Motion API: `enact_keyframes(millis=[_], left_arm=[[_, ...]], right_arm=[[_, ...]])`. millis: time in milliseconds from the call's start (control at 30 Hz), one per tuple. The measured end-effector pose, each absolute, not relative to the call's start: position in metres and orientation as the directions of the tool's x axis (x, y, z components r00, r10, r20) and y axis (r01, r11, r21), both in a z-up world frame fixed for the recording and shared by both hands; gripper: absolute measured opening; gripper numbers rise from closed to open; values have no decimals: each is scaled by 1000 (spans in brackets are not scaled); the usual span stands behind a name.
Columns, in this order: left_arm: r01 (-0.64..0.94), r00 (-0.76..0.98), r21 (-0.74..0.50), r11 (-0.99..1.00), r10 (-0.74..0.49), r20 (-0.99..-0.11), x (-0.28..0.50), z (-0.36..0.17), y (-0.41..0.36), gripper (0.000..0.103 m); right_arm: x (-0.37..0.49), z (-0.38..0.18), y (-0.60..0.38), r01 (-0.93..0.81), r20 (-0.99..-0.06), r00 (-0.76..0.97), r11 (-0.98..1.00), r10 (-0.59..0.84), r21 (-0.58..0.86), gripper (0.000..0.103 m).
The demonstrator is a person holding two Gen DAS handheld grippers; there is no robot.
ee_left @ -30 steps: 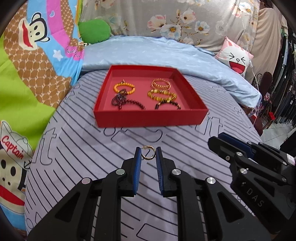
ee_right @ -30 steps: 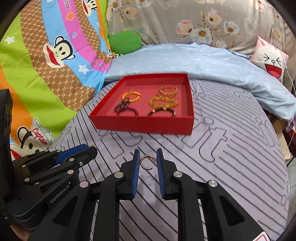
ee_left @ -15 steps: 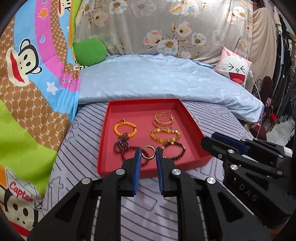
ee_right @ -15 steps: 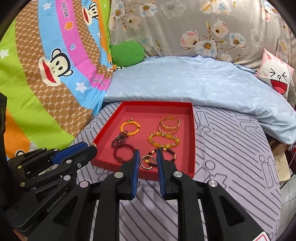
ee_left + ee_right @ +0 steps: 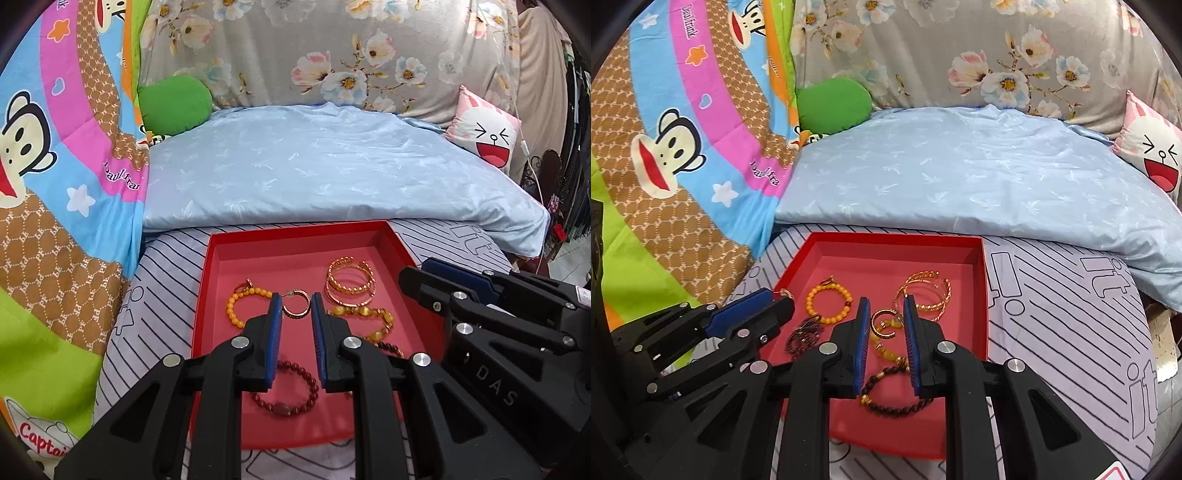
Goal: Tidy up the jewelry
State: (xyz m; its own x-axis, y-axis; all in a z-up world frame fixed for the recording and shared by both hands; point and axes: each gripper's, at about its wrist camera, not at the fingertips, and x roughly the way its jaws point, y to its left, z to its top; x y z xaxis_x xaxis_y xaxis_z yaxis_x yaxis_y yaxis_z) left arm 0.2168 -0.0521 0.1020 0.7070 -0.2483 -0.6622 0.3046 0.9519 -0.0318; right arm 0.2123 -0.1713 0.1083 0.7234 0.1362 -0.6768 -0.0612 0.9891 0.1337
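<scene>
Each gold hoop earring (image 5: pixel 296 303) (image 5: pixel 882 325) is light, stiff and thin, slippery on its rounded wire (a pinch across the ring's flat sides suits it best). Both hang above the red tray (image 5: pixel 295 236) on the bed, over the bracelets. The left gripper (image 5: pixel 295 308) has its fingers narrowed onto one hoop; the right gripper (image 5: pixel 884 314) likewise clamps the other, fingers only slightly apart.

Red tray (image 5: pixel 201 295), gold hoops (image 5: pixel 295 304), yellow beads (image 5: pixel 827 306); striped sheet (image 5: pixel 1071 332) near, blue duvet (image 5: pixel 332 166) far, floral grey pillow (image 5: pixel 332 55).
</scene>
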Motion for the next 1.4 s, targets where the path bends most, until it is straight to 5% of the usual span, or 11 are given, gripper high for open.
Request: enact_keyframes(millis=[1000,1133,1400], left_arm=[[269,662,-27,963,-205,-721,280,66,-61,16],[254,664,-26,967,-194,-722,281,64,-60,29],[237,679,1,972,-165,-715,275,65,-58,39]], right_arm=[[272,62,-175,-26,-753,651,994,98,107,20],[270,63,-175,-22,-751,655,995,86,95,26],[261,67,-177,-7,-742,668,998,54,67,29]])
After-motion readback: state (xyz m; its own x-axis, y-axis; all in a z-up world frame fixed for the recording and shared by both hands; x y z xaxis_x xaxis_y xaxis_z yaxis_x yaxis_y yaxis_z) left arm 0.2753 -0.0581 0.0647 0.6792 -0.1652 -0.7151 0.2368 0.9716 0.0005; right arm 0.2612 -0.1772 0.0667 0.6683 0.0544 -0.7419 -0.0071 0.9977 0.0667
